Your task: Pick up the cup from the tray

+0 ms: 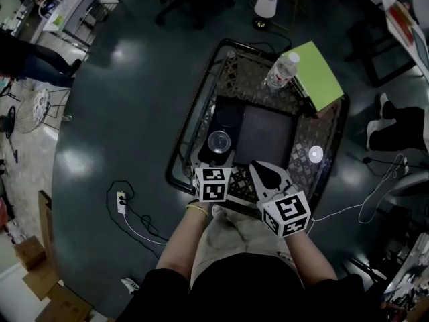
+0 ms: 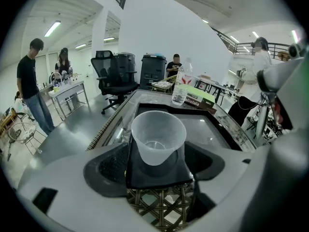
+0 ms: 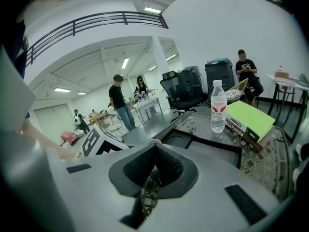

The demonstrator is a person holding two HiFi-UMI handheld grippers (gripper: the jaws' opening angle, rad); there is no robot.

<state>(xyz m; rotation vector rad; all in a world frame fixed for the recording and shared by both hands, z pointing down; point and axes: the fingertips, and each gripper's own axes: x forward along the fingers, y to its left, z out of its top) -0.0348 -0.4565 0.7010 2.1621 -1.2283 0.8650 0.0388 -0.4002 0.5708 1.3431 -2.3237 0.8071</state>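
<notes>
A clear plastic cup (image 1: 218, 141) (image 2: 158, 137) stands upright on the near left corner of the black tray (image 1: 265, 136) (image 2: 207, 129). My left gripper (image 1: 218, 155) (image 2: 157, 152) is open, with a jaw on each side of the cup. A gap shows between each pad and the cup wall. My right gripper (image 1: 267, 174) (image 3: 153, 148) is shut with nothing in it. It hovers over the table's near edge, just right of the left gripper.
The tray lies on a wicker-patterned glass table (image 1: 201, 99). Behind the tray stand a water bottle (image 1: 281, 71) (image 2: 179, 88) and a green box (image 1: 316, 72) (image 3: 253, 117). A small white disc (image 1: 316, 154) lies right of the tray. A power strip (image 1: 121, 202) lies on the floor.
</notes>
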